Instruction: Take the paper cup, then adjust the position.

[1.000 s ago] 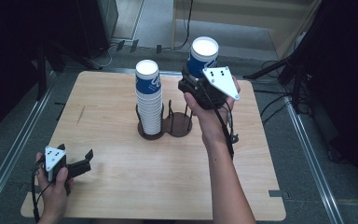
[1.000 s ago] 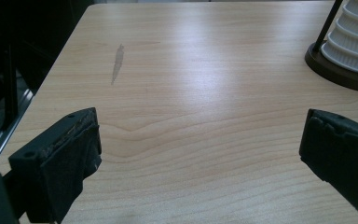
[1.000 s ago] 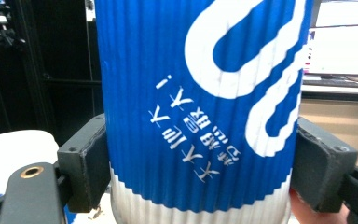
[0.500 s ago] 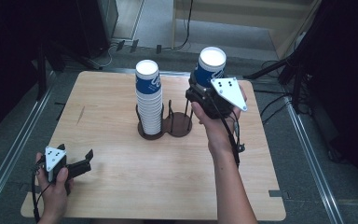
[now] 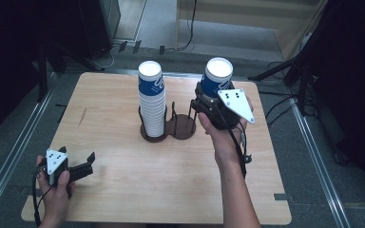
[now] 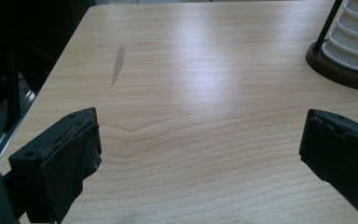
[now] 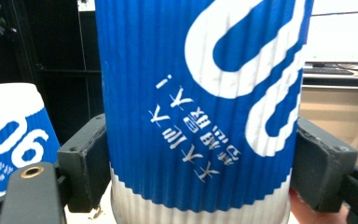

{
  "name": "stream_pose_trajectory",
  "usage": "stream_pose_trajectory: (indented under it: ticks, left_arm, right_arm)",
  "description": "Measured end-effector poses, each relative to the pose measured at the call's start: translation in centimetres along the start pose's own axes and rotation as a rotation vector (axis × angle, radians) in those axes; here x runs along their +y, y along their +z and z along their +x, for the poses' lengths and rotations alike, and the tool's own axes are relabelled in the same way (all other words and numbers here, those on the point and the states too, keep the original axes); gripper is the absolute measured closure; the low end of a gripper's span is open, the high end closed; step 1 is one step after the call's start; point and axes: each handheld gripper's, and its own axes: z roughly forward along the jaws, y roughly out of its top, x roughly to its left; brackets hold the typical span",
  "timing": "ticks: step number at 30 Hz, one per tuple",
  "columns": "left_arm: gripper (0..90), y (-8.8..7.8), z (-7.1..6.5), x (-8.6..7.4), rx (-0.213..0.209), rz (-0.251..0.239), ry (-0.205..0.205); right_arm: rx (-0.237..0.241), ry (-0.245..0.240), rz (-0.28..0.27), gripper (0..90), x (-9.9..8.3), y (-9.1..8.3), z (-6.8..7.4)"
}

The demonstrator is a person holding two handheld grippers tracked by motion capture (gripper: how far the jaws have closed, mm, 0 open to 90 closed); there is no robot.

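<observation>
Left gripper [image 5: 78,167] low at the near left corner of the table [image 5: 114,199], in my left hand [image 5: 54,183]; jaws spread wide, nothing between them, bare wood under them in the left gripper view. Same spot as a second ago

Right gripper [image 5: 208,102] in my right hand [image 5: 223,135], past mid-table on the right. Jaws clamped on a blue-and-white paper cup [image 5: 215,78], held upside down, white base up; in the right gripper view the pads press its ribbed wall from both sides and the print reads inverted [image 7: 200,116]. Grip unchanged from the earlier frames

Change: a second ago the cup hung farther back and higher; now it has come down and toward me, just right of the dark double cup holder [image 5: 183,127], not over it yet. Right ring of the holder bare

Stack of inverted cups [image 5: 152,102] stands in the holder's left ring, untouched, same height as before
</observation>
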Motion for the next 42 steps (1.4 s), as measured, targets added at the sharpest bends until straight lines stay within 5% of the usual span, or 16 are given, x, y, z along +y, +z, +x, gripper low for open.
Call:
stream_pose_trajectory:
  ticks: [22, 34, 40, 42]
  left_arm:
    - [0.0, 0.0, -0.3, 0.0, 0.007, -0.006, 0.025]
    - [0.0, 0.0, 0.2, 0.0, -0.022, -0.029, -0.021]
    - [0.0, -0.5, 0.1, 0.4, -0.027, -0.018, 0.008]
    - [0.0, -0.6, 0.1, 0.6, -0.063, -0.013, 0.0]
  right_arm:
    - [-0.028, 0.013, 0.066, 18.0, -4.3, -1.6, -1.6]
    - [-0.034, 0.006, 0.104, 18.0, -6.9, -2.6, -2.0]
    - [-0.038, 0.006, 0.136, 17.9, -8.7, -3.3, -2.4]
    - [-0.036, 0.005, 0.146, 17.9, -9.7, -3.5, -2.6]
